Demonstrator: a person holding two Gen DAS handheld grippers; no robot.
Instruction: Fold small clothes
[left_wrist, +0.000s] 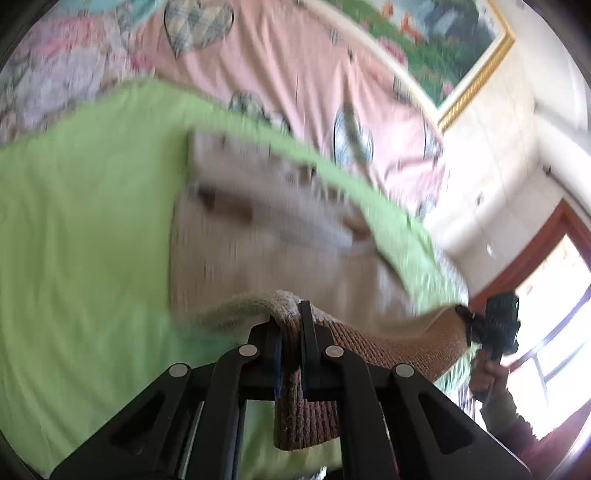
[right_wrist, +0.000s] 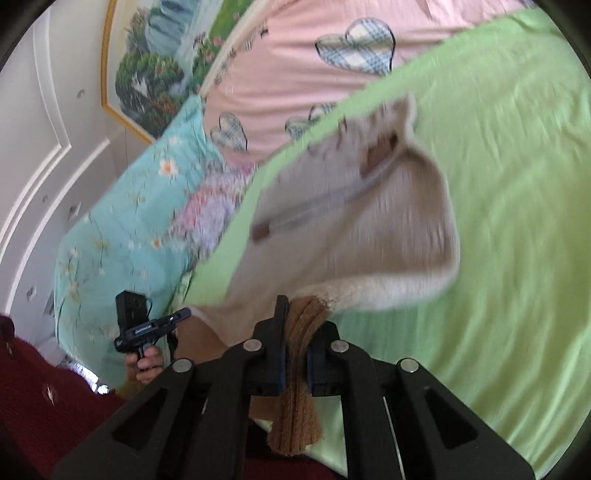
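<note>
Left tongs and right tongs each clamp the brown hem of a beige sweater above a green sheet.

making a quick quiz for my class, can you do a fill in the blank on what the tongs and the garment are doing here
1. Both tongs are shut on the ribbed ____ hem of the beige knit garment.
2. The left tongs and right tongs hold it over a ____ sheet.
3. The pink bedding behind is printed with plaid ____.

Missing words: brown; green; hearts
</note>
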